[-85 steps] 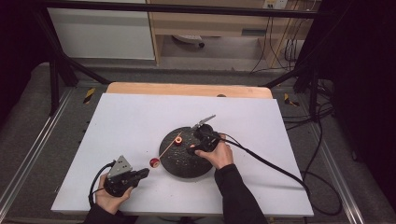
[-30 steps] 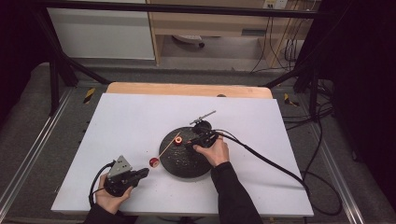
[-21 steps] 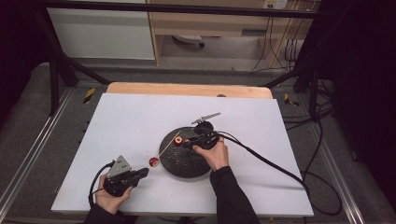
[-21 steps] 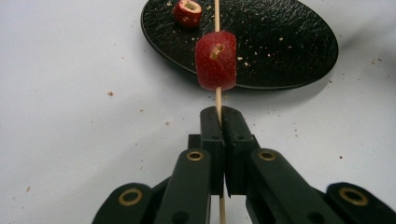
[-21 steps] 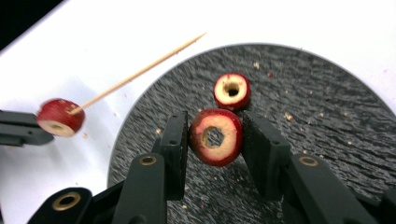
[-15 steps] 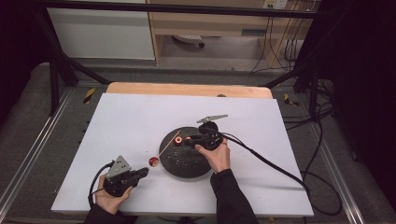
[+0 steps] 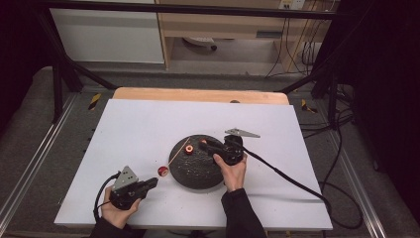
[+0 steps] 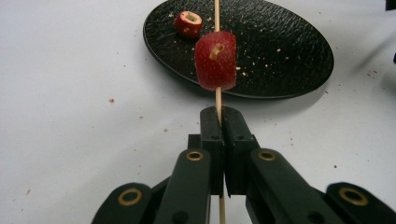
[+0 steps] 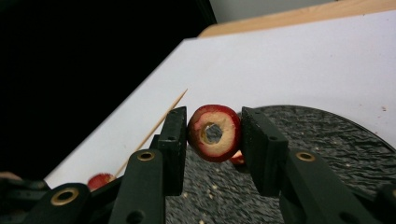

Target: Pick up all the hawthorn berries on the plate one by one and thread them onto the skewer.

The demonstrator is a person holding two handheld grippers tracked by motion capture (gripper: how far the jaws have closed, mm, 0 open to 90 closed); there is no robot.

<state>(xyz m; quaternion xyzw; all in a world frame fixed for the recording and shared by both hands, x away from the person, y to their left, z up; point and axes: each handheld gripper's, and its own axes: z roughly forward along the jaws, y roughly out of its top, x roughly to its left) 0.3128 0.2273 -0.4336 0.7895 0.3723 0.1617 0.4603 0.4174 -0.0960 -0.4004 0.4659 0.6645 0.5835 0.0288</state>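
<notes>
A thin wooden skewer (image 7: 174, 158) slants from my left gripper (image 7: 153, 182) over the rim of a black plate (image 7: 198, 173). That gripper (image 8: 219, 116) is shut on the skewer's (image 8: 218, 100) near end, low over the table. One red fruit piece (image 8: 215, 60) is threaded on the stick just past the jaws. My right gripper (image 9: 214, 126) is shut on a cored red fruit ring (image 9: 214, 133), its hole facing the camera. It hovers over the plate (image 9: 327, 140), near the skewer's (image 9: 154, 130) far tip. Another red piece (image 8: 188, 23) lies on the plate.
The plate sits mid-table on a white sheet (image 7: 148, 124) with a wooden edge (image 7: 198, 94) behind. Crumbs dot the sheet and the plate. A black cable (image 7: 287, 176) trails right from the right gripper. Metal frame rails flank the table.
My right gripper has turned to point left and shifted slightly across the plate, carrying the fruit ring. The left gripper and skewer have stayed put.
</notes>
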